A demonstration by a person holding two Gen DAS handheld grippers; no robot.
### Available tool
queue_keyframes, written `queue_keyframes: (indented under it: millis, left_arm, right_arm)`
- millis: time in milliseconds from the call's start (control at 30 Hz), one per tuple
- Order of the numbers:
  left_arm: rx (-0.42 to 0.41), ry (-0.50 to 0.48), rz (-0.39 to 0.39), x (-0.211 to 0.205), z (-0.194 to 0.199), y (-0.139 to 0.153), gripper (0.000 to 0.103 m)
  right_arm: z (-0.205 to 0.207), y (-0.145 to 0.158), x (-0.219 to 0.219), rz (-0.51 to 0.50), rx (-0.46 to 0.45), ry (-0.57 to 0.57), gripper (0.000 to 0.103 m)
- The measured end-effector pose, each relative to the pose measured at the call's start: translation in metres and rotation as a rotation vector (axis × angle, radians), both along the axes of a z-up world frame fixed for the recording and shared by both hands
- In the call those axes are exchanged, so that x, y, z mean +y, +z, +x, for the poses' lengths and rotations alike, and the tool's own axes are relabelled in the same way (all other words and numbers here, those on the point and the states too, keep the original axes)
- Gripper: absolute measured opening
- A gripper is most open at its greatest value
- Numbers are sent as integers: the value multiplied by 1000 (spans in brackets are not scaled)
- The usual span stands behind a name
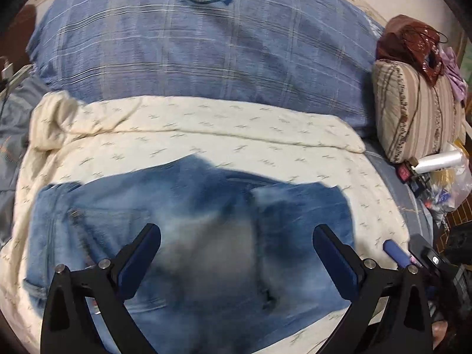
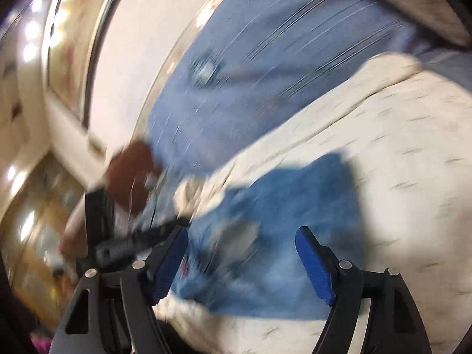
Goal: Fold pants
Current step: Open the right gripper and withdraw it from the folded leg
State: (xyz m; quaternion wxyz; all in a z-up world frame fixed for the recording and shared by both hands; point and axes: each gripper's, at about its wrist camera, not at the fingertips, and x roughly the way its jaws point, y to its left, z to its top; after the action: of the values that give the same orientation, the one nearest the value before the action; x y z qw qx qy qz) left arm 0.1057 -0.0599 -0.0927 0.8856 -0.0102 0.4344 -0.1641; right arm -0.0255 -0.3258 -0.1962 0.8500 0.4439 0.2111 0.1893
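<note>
On the cream blanket (image 1: 224, 124) covering the bed, folded jeans (image 1: 191, 230) lie flat beneath both spread, empty claws: left claw (image 1: 236, 239), right claw (image 2: 242, 242).

Jeans (image 1: 188, 236): washed blue denim, matt, faded pale at the centre, stitched seams. Cream quilt (image 1: 206, 129) under them: soft matt cloth, small printed marks, puckered edge. Blue plaid cover (image 1: 191, 59): woven cloth, crinkled texture, round printed emblem. Striped cushion (image 1: 413, 109): beige woven fabric. Left hand-held gripper (image 1: 236, 250): matt black plastic arms, bright metal pivot pins, blue ribbed pads. Right hand-held gripper (image 2: 242, 256): same build; that view is blurred. Plastic bag (image 1: 454, 183): clear, glossy.
</note>
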Motion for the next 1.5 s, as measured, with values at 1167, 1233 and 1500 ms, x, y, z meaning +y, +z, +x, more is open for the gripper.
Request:
queue_keyframes:
  millis: [1167,1233,1500]
  left_arm:
    - [209,-30,142,5,-32,-64,103]
    - [195,-45,143,9,-43,-62,103]
    - [223,-112,197,11,-69,-78,103]
  right_arm:
    - [98,-15,3,-13,162,109,37]
    - [79,-9,0,-33,138,121,37]
    - [48,-30,46,-243,269,294,39]
